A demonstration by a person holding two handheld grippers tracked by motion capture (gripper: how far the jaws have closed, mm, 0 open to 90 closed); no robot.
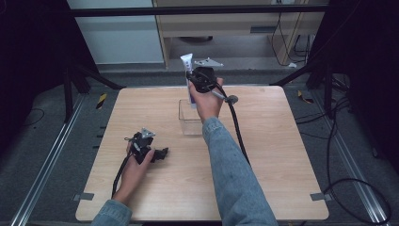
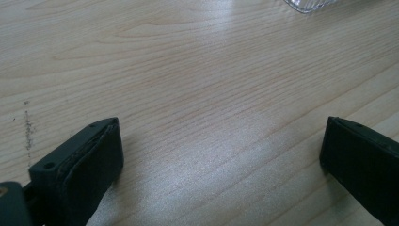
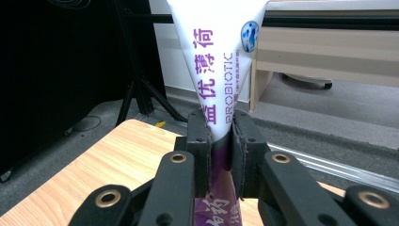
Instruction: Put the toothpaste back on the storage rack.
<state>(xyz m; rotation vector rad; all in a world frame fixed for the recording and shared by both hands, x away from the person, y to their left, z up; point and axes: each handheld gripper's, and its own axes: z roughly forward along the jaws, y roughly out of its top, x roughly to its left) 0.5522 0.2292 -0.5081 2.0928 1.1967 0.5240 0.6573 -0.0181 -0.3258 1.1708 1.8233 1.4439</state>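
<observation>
A light wooden table (image 1: 282,165) carries a clear box (image 1: 188,123) just below the right tongs (image 1: 192,77); the left tongs (image 1: 162,153) rest on the wood nearby.

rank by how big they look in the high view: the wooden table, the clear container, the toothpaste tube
1. wooden table, by far the largest.
2. clear container.
3. toothpaste tube, though the right hand-held gripper and hand cover its lower part, so its place against the container is unsure.
</observation>
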